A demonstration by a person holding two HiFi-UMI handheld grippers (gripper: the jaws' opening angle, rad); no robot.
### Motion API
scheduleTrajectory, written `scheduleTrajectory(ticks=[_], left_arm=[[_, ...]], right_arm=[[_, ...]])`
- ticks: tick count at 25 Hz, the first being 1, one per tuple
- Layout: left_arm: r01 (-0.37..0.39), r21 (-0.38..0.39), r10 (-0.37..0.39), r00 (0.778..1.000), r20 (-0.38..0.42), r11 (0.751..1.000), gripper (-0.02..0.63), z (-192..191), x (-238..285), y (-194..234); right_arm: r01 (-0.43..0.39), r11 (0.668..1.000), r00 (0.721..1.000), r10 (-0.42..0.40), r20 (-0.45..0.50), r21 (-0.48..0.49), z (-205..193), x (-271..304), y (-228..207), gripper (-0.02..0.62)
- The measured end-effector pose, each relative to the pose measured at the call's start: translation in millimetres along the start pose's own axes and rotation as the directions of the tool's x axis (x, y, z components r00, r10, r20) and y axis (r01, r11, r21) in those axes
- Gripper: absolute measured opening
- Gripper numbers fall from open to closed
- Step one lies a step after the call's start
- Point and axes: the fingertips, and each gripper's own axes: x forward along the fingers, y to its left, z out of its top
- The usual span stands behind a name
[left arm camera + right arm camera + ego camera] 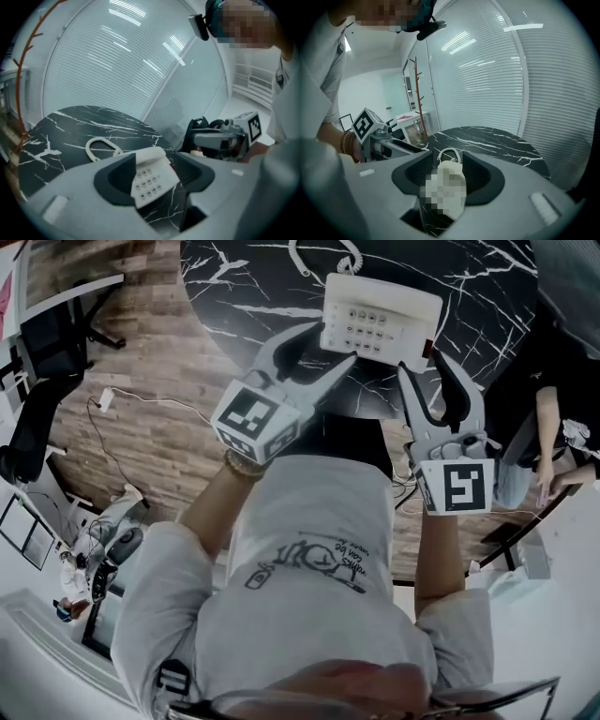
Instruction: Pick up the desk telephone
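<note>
Black white-veined marble table [244, 277], round; its near edge curves just ahead of the person, with open wood floor [141, 381] to the left. White desk telephone [380, 315] lies flat close to that near edge, keypad up, its cord [323, 257] looping on the far side. Left gripper [333, 341] has its jaws apart at the phone's near-left corner, right gripper [422, 362] its jaws apart at the near-right corner; neither clamps it

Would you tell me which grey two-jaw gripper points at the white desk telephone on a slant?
The left gripper: it angles toward the telephone's near-left corner; the right gripper points straight ahead.
</note>
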Motion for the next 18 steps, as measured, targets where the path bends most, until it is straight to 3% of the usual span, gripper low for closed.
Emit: scheduleTrajectory(ticks=[10, 18], left_arm=[[-0.05, -0.098, 0.039, 0.993, -0.109, 0.994, 0.298, -70, 38, 44], [-0.062, -0.164, 0.04, 0.99, -0.134, 0.984, 0.316, -103, 53, 65]], right_arm=[[0.037, 0.999, 0.995, -0.033, -0.094, 0.037, -74, 27, -27, 0.266], [0.04, 0.997, 0.989, -0.031, -0.142, 0.06, -117, 44, -42, 0.305]])
